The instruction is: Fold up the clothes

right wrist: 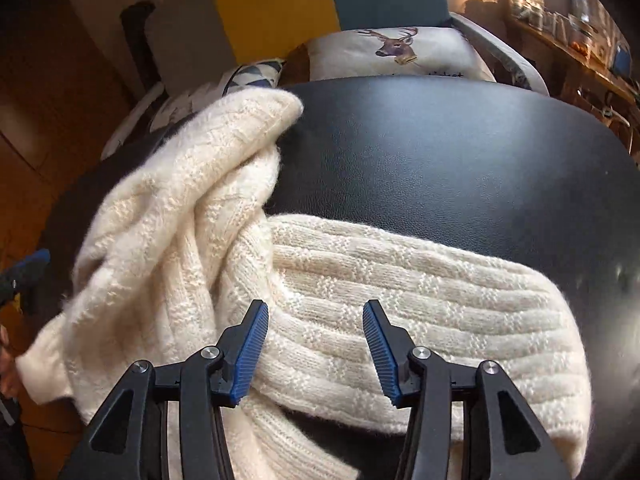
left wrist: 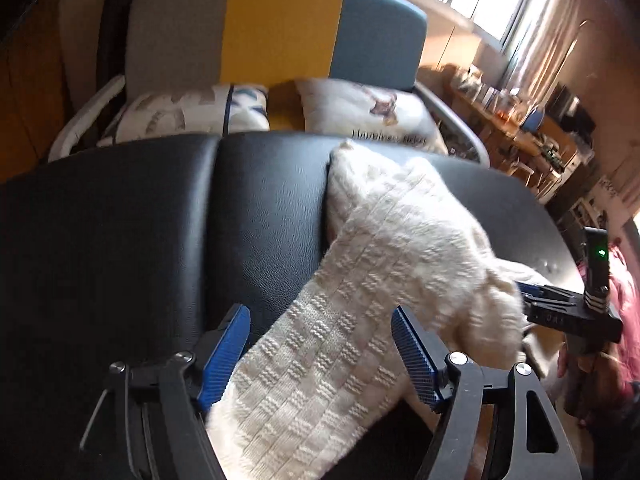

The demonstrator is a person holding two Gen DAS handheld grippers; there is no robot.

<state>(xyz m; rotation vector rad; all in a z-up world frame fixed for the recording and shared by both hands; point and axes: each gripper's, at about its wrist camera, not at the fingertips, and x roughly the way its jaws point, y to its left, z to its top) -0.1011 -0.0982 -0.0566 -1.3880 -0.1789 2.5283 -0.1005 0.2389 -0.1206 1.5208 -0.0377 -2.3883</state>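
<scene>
1 cream knit sweater (right wrist: 360,292), bunched, lying on the black padded surface (left wrist: 120,240), part trailing over its near edge. 2 grippers present. Left gripper (left wrist: 320,344): fingers apart, a band of sweater running between them, not clamped. Right gripper (right wrist: 316,344): fingers apart, poised over a ribbed fold. Behind: sofa with 2 cushions (left wrist: 360,112). Risk: closing on several bunched layers at once would likely drag the whole heap, or pull it off the edge.

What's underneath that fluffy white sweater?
The cream sweater lies on a black padded leather surface, which shows all around it. Whatever sits directly beneath the bunched folds is covered, so I cannot tell if anything else is there.
</scene>
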